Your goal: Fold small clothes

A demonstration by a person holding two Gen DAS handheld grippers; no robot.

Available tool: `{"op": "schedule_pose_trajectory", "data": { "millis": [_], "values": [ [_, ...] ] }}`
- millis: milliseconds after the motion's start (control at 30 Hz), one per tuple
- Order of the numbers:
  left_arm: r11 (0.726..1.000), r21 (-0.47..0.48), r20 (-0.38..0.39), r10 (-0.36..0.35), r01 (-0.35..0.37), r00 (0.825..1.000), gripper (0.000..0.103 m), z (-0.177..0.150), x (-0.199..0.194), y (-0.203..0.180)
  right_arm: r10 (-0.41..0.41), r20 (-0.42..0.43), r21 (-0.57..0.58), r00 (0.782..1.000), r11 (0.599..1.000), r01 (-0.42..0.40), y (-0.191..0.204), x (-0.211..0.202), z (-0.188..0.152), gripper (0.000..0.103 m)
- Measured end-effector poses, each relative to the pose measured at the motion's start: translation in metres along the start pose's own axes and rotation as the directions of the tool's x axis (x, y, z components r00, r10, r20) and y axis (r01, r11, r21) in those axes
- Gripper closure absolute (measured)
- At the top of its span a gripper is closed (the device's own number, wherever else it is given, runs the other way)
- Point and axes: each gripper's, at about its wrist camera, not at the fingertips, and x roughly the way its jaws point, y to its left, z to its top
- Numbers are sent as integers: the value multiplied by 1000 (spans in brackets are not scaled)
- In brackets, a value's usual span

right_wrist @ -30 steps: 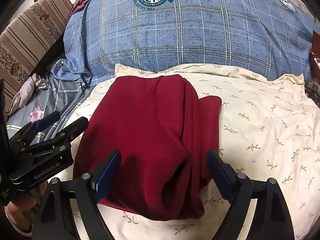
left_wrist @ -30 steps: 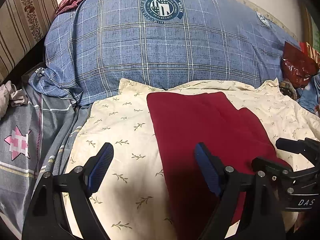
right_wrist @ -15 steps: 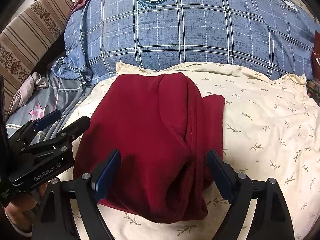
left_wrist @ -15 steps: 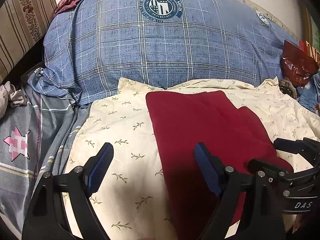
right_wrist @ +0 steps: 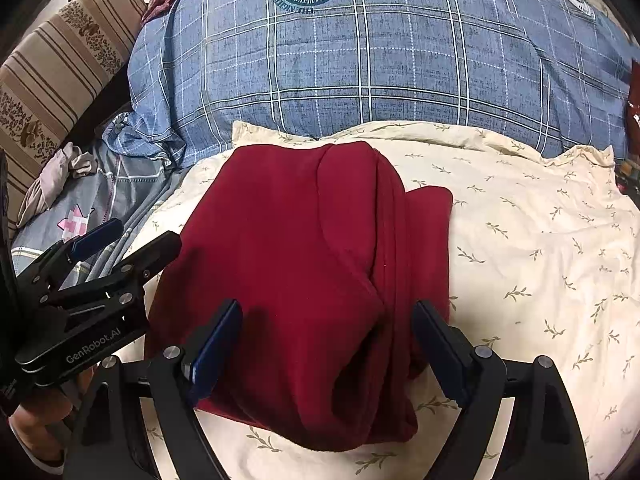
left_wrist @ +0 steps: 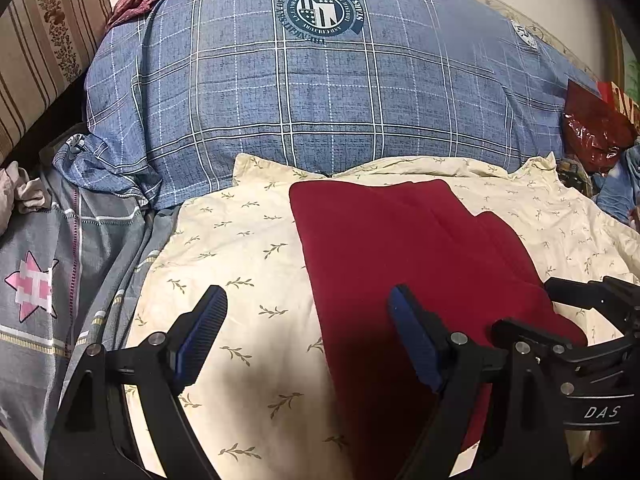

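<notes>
A dark red garment (left_wrist: 404,264) lies folded into a long strip on a cream leaf-print sheet (left_wrist: 240,264); in the right wrist view the garment (right_wrist: 304,272) shows layered folds along its right side. My left gripper (left_wrist: 308,332) is open and empty, above the garment's left edge and the sheet. My right gripper (right_wrist: 326,340) is open and empty, its fingers to either side of the garment's near end. Each gripper shows in the other's view: the right gripper (left_wrist: 592,320) at the right, the left gripper (right_wrist: 96,264) at the left.
A large blue plaid pillow (left_wrist: 320,92) lies behind the sheet. A grey star-print bedcover (left_wrist: 44,280) is at the left, a striped cushion (left_wrist: 40,40) at the far left, a red plastic bag (left_wrist: 596,128) at the right.
Both grippers have drifted slightly; the garment sits a little lower and closer in the right wrist view. Both stay open and the garment has not changed shape.
</notes>
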Motion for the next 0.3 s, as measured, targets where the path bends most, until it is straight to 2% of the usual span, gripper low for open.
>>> {"op": "schedule_pose_trajectory", "data": {
  "millis": [300],
  "values": [
    [999,-22,-15,-27,27,1000,19,1,4,8,7,4,6,1000,1000,-7,-7,2,3,15]
  ]
}}
